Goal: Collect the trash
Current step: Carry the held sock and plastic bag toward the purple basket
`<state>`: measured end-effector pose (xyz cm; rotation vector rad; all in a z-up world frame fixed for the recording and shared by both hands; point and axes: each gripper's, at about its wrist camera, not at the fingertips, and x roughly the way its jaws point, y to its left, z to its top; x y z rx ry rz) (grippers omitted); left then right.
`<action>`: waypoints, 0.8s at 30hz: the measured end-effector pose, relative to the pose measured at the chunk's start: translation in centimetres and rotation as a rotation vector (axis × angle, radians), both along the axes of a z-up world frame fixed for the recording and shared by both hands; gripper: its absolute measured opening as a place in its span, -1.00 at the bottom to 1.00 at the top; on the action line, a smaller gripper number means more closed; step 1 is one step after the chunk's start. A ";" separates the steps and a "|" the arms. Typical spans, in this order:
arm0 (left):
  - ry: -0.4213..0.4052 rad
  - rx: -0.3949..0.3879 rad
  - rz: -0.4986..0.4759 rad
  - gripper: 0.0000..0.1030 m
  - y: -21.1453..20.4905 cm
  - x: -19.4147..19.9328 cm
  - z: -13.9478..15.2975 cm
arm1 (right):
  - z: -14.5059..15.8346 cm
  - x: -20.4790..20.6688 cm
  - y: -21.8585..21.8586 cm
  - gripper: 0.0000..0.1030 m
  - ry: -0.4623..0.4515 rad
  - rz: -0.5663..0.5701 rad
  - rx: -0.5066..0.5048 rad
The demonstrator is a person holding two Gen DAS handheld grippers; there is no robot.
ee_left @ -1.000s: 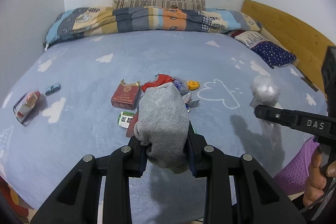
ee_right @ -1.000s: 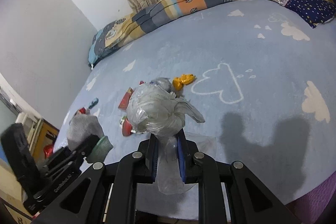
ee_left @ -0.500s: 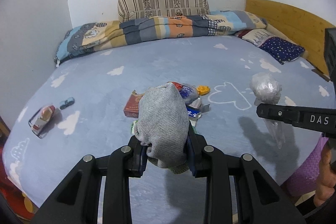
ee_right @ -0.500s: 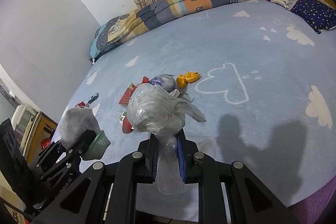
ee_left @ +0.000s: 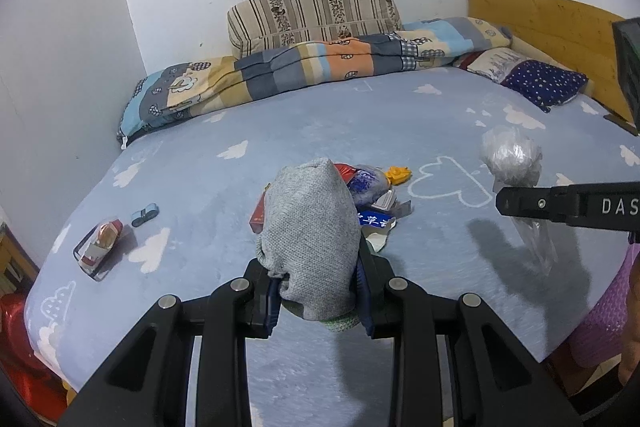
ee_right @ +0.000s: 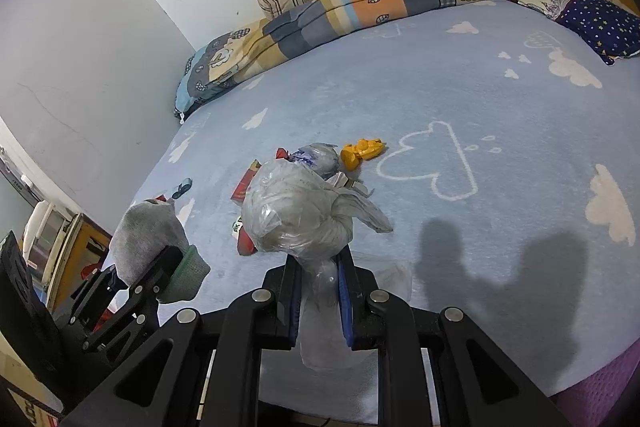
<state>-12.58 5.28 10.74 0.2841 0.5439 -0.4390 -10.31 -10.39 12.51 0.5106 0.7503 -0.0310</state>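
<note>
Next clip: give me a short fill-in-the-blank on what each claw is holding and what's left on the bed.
1. The left claw is shut on a grey ____.
2. The right claw pinches a knotted clear plastic ____.
3. The small toy beside the trash pile is ____ in colour.

Missing words: sock; bag; yellow

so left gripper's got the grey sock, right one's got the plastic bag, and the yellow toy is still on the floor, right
Not quite: the yellow toy lies on the bed, not the floor, as the right wrist view shows. The left gripper does hold the grey sock, and the right gripper the plastic bag.
</note>
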 end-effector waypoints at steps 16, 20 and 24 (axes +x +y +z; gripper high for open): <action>-0.003 0.006 -0.046 -0.43 -1.2 -0.8 -0.2 | 1.2 -1.7 -1.0 -0.68 -0.031 -0.043 0.039; 0.018 -0.019 -0.097 -0.43 -1.7 -1.7 0.0 | 1.7 -3.7 -1.7 -0.68 -0.052 -0.076 0.059; 0.042 -0.055 -0.172 -0.43 -2.5 -2.9 0.5 | 2.5 -7.2 -3.4 -0.68 -0.081 -0.127 0.093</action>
